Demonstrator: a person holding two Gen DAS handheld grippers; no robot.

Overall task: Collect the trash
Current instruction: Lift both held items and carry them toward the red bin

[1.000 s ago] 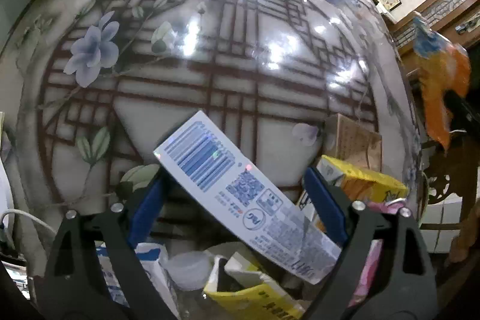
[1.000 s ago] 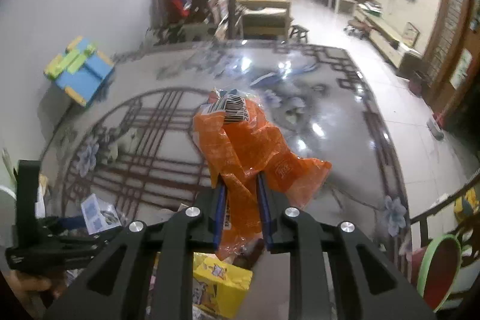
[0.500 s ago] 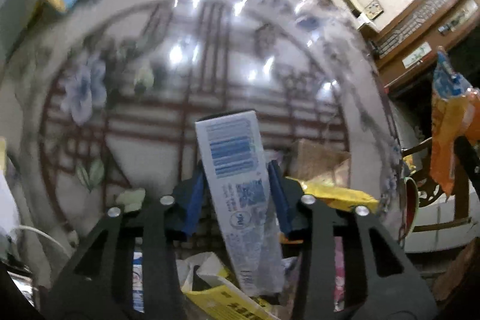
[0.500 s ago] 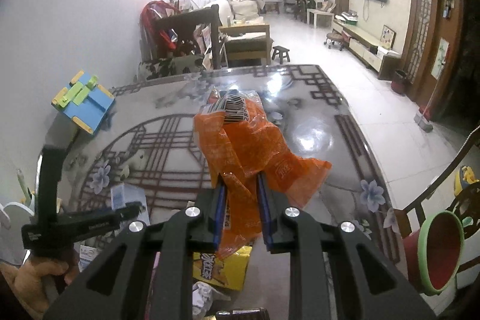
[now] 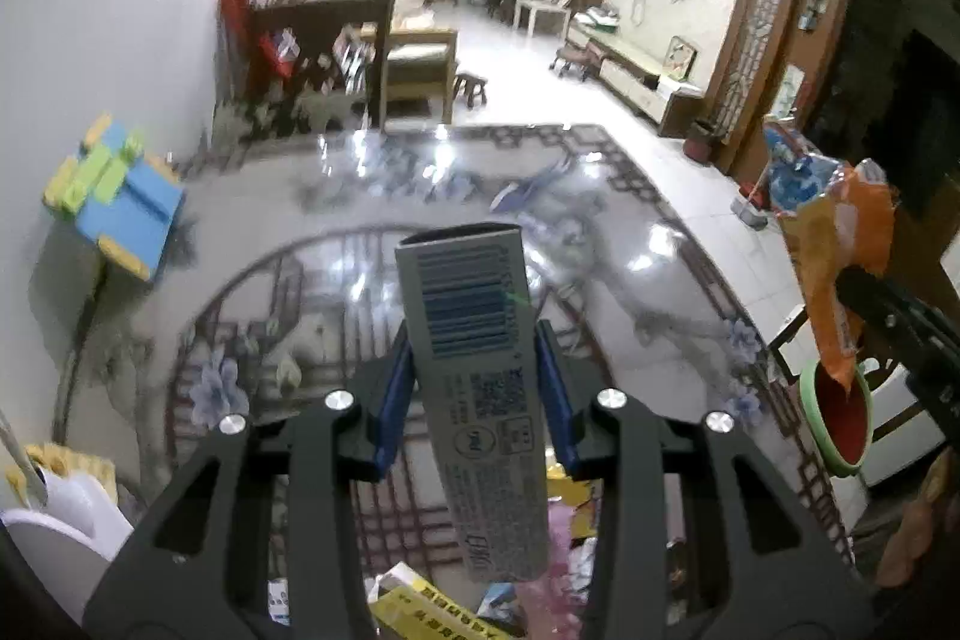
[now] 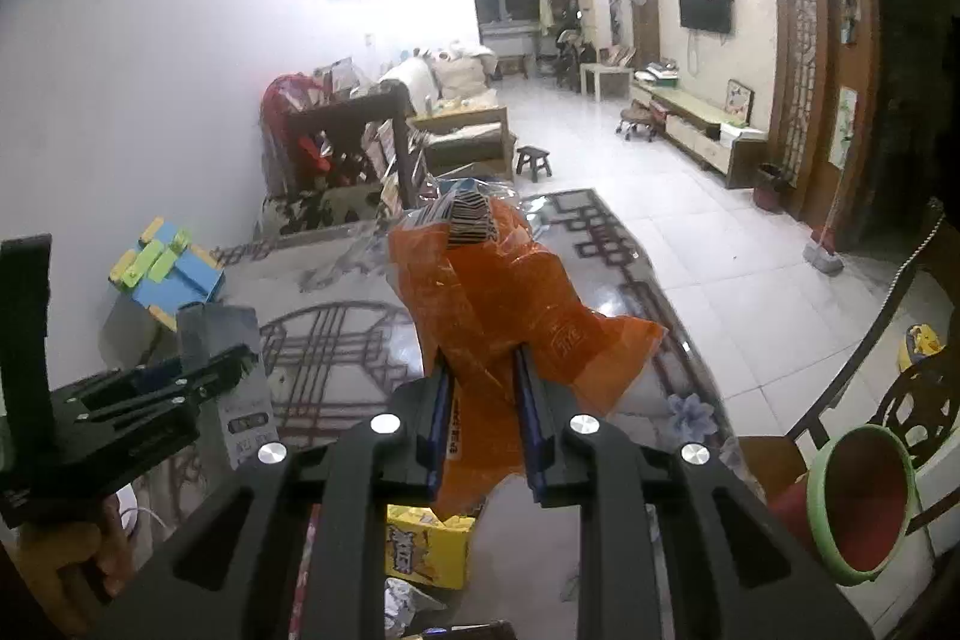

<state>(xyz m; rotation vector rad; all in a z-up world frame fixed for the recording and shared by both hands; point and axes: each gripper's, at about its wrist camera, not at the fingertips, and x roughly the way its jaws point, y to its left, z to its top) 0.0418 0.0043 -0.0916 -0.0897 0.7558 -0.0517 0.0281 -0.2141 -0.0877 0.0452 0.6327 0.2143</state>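
Left gripper (image 5: 474,394) squeezes long grey cardboard box with blue barcode (image 5: 480,388) around its middle, held up above shiny patterned glass table (image 5: 630,244). Box looks light, stiff but easy to squash; middle hold seems good, gentle squeeze.

Right gripper (image 6: 480,400) pinches crinkly orange plastic snack bag (image 6: 504,304), also up in air. Bag soft, floppy, slippery; grab bunched part.

Red bin with green rim (image 6: 864,502) beside table, near right side. More yellow trash (image 6: 426,550) lies below.
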